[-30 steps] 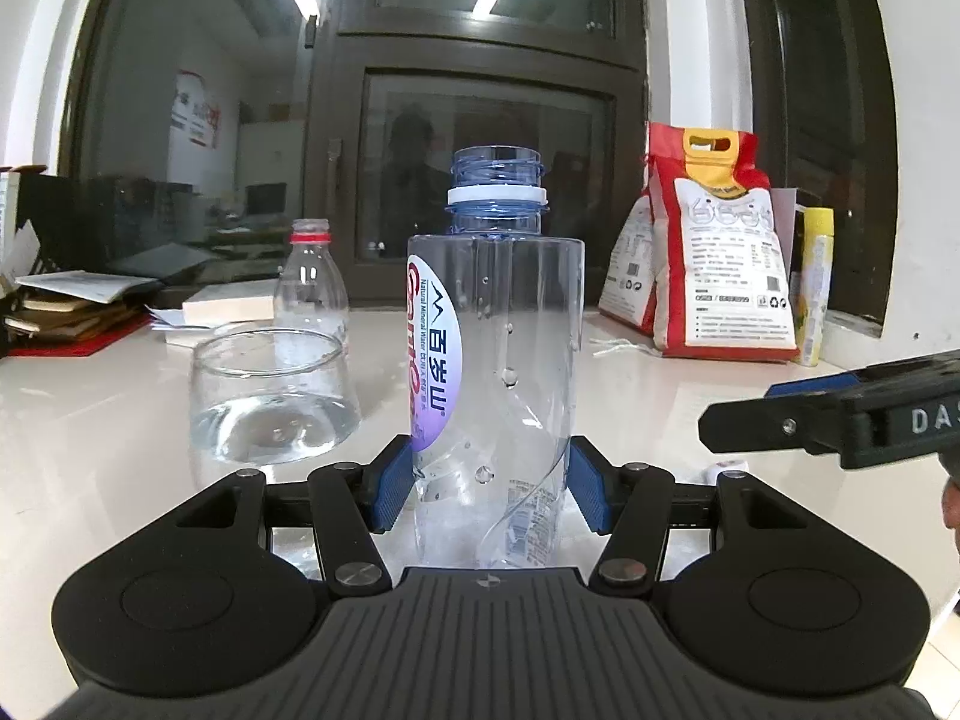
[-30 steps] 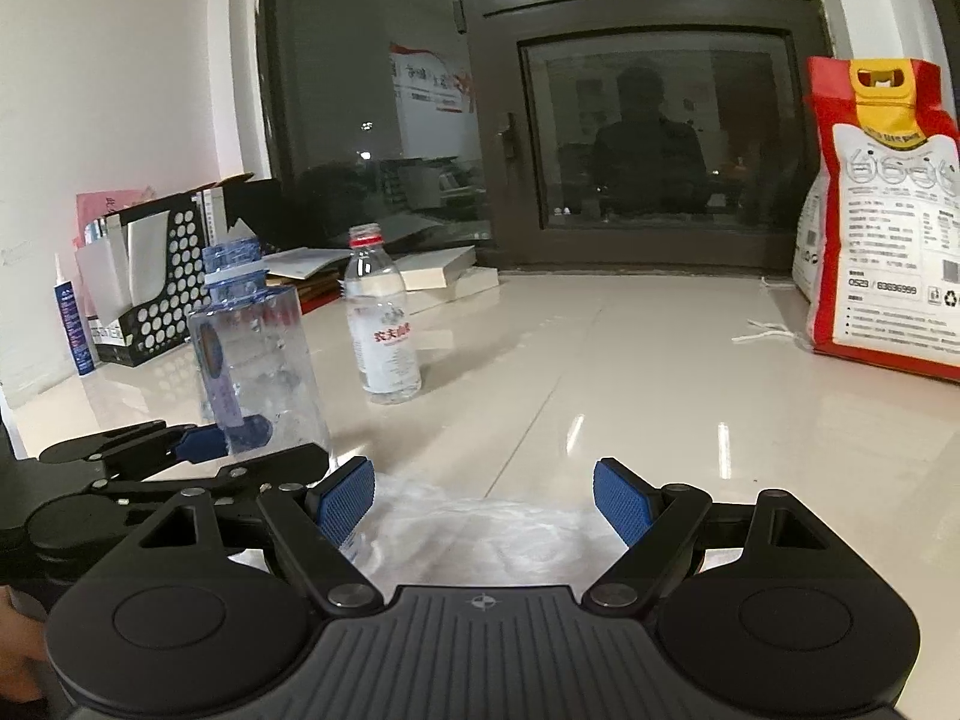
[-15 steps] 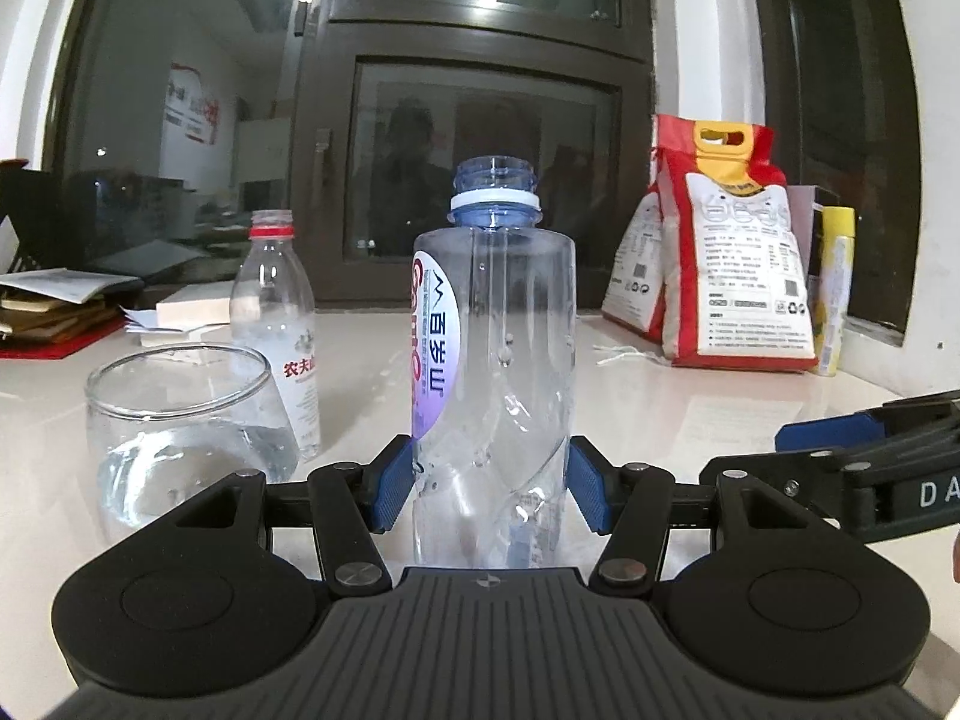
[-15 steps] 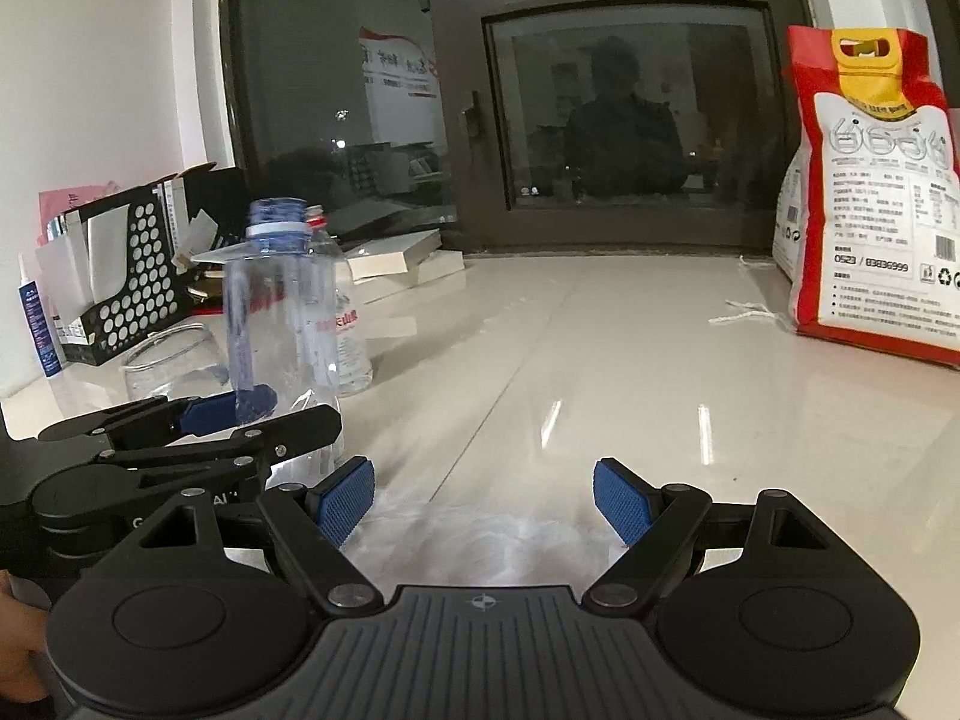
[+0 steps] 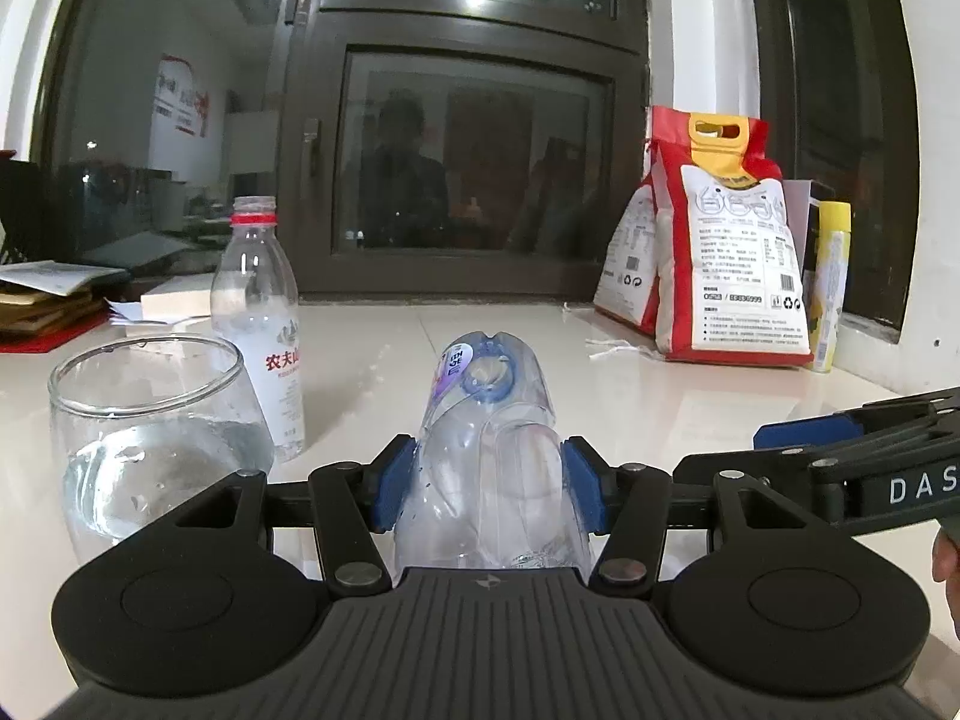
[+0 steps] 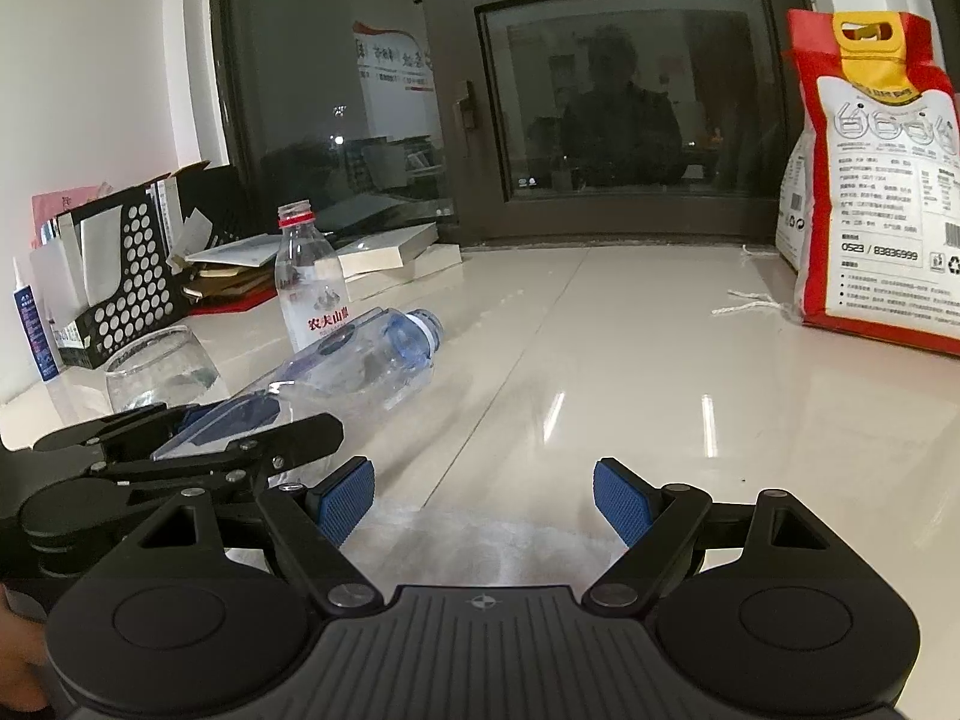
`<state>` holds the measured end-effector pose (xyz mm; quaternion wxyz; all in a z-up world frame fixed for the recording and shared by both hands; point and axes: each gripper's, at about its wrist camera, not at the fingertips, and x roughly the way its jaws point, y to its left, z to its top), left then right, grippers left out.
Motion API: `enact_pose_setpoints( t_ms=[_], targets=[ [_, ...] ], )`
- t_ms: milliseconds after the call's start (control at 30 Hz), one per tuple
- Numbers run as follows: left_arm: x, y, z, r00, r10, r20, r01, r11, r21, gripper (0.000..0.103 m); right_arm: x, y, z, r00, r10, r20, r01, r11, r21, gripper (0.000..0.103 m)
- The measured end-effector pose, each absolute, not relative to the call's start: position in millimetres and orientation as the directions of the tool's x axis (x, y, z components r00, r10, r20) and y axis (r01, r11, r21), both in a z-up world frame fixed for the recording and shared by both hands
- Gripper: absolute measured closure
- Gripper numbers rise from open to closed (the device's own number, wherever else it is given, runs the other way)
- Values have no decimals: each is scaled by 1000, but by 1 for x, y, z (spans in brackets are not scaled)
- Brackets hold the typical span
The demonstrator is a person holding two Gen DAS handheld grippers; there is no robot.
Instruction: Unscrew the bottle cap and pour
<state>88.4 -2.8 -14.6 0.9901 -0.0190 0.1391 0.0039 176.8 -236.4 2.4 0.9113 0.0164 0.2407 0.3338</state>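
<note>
The left gripper (image 5: 486, 483) has its blue pads squeezed on the sides of the clear plastic bottle with the blue neck (image 5: 489, 426). The bottle has no cap on and is tipped far over, with its open mouth pointing away, past the round glass cup with water in it (image 5: 150, 438) on the near left. It looks empty, so the pouring seems done. The right gripper (image 6: 483, 501) waits low on the right with its jaws wide apart and nothing between them, over the shiny white table (image 6: 630, 372). A small clear bottle with a red ring (image 5: 258, 312) stands just behind the cup.
</note>
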Motion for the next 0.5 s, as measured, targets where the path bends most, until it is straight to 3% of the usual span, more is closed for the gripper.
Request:
enact_pose_setpoints(
  t_ms=[300,500],
  targets=[
    [69,-5,-12,960,-67,-271,61,998,-32,46,184,-246,14,617,672,-409,-620,735,273,20],
    [49,-4,-12,959,-142,-246,139,990,-30,46,196,-259,11,499,781,-376,-621,625,474,19]
  ],
)
